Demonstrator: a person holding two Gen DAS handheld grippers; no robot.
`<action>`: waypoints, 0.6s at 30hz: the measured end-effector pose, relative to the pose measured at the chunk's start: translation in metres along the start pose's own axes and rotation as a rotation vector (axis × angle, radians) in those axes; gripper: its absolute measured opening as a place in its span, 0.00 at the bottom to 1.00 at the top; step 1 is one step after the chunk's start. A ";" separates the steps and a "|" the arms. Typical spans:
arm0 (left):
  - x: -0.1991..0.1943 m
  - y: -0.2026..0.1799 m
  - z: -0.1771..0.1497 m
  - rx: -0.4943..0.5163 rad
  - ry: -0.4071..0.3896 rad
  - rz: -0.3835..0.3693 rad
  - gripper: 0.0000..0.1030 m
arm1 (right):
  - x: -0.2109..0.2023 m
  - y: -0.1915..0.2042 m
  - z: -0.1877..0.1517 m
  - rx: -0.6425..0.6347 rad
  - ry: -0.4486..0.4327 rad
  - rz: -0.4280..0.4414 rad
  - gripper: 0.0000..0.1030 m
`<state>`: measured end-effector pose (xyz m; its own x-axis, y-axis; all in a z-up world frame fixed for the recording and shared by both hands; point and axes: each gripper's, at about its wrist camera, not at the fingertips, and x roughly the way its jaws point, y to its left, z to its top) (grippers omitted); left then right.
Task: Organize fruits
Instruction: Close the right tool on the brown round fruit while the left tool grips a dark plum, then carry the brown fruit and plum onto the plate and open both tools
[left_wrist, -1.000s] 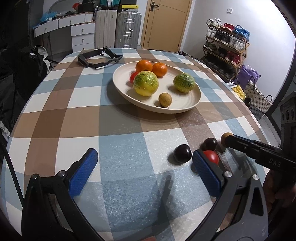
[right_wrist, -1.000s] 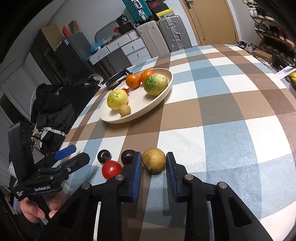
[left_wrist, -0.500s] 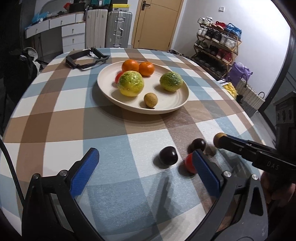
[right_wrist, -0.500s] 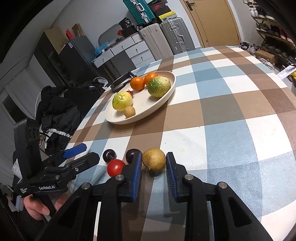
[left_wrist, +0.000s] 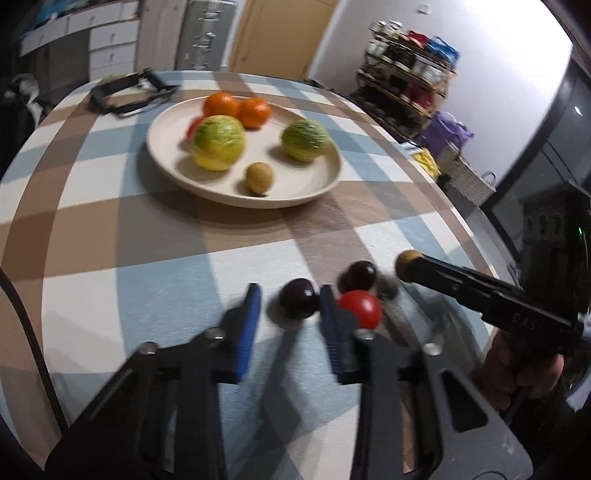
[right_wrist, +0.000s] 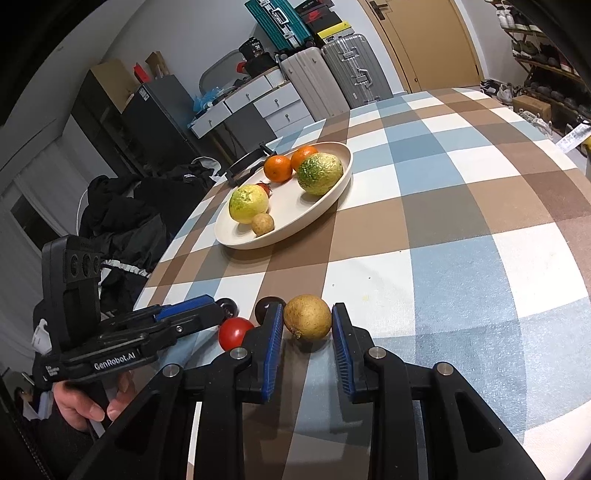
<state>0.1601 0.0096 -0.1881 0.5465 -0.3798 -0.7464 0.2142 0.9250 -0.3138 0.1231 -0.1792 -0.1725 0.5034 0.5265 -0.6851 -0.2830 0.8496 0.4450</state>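
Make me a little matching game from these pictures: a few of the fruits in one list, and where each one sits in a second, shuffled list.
Fruits:
1. brown fruit
2. tomato
3. oranges
4. dark plum

Places:
A. on the plate
B. between the left claw's fingers
C. between the right claw's fingers
D. on the tablecloth, just outside the left claw

Pairs: 1-C, 2-D, 3-A, 4-B
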 end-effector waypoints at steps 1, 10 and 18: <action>0.000 -0.004 0.000 0.022 -0.002 0.009 0.19 | 0.000 -0.001 0.000 0.004 -0.001 0.000 0.27; -0.005 0.005 0.008 0.000 -0.016 -0.005 0.19 | -0.001 -0.002 0.005 0.018 0.008 0.002 0.27; -0.024 0.022 0.039 -0.019 -0.074 -0.018 0.19 | -0.001 -0.001 0.041 0.013 -0.019 0.022 0.27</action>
<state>0.1829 0.0392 -0.1544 0.6012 -0.3935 -0.6955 0.2090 0.9175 -0.3385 0.1561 -0.1823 -0.1486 0.5130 0.5439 -0.6640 -0.2837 0.8376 0.4669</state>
